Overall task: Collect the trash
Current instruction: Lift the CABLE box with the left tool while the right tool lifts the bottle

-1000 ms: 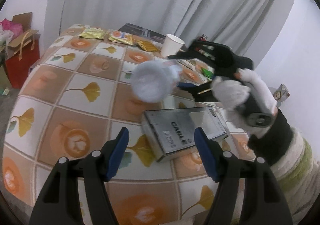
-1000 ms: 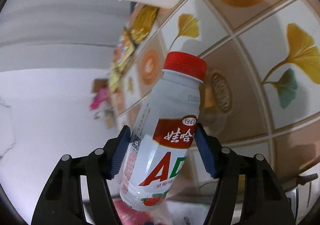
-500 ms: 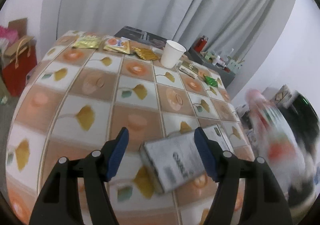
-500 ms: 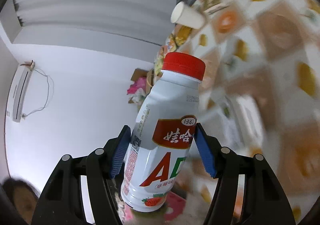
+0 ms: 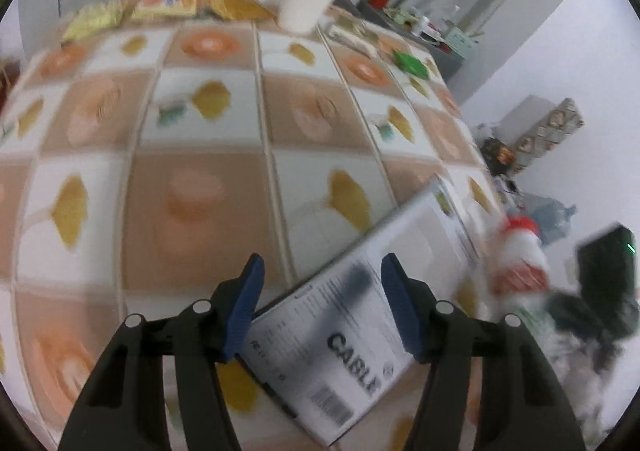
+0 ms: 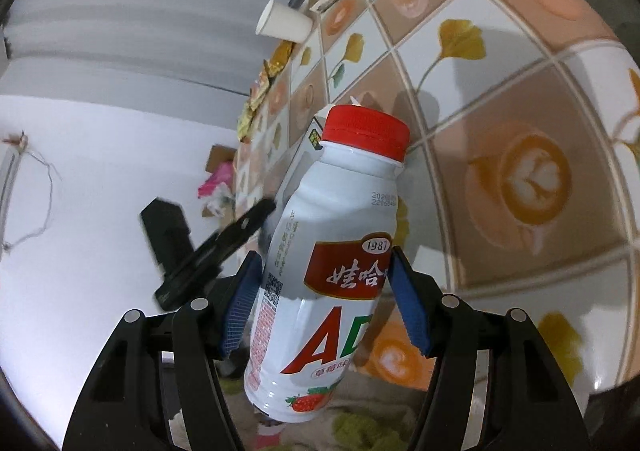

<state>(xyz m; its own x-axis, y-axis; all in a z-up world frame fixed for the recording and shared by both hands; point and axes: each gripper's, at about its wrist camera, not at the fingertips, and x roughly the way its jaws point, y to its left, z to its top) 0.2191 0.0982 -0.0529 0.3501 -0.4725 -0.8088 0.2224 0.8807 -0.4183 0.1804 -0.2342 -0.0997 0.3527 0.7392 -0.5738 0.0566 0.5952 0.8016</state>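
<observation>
Your right gripper (image 6: 324,305) is clamped on the bottle (image 6: 332,271) at frame centre — light, slick plastic, so grip its label band. Your left gripper (image 5: 320,309) is closing round the box (image 5: 360,315), lower centre — stiff cardboard, not yet pinched.

Left wrist view motion-blurred, cable box (image 5: 360,327) lettering smeared, bottle (image 5: 520,251) a blur, right tool (image 5: 592,291) indistinct
</observation>
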